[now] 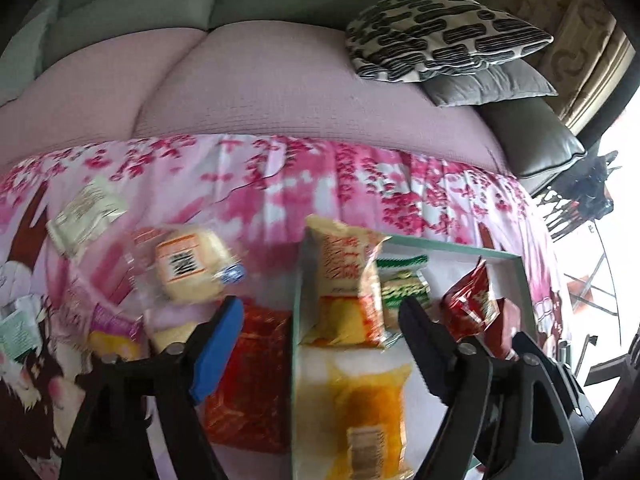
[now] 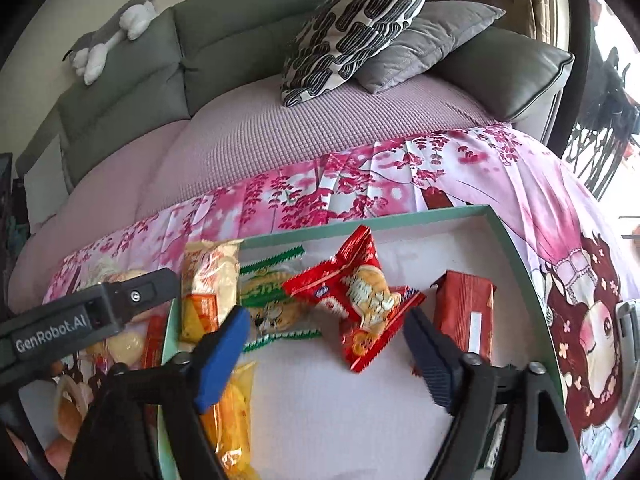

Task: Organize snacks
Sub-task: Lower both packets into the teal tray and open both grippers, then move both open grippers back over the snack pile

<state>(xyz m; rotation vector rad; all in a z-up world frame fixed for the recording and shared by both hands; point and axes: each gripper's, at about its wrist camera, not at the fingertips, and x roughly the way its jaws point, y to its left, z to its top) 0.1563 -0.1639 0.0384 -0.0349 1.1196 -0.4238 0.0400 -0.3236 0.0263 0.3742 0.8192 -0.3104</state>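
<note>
In the shallow green-rimmed cardboard tray point(image 2: 516, 240), the red crinkly snack packet point(image 2: 360, 296) lies in the middle, the orange-brown foil block point(image 2: 464, 308) beside its right edge.

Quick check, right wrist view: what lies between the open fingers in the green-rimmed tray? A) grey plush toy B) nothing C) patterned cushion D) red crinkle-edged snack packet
D: the red crinkle-edged snack packet lies flat on the white floor of the green-rimmed tray, ahead of the open right gripper.

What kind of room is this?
Probably a living room at home: a grey sofa with a patterned cushion, a plush toy on its back, and a flowery pink cloth under the snack tray.
</note>
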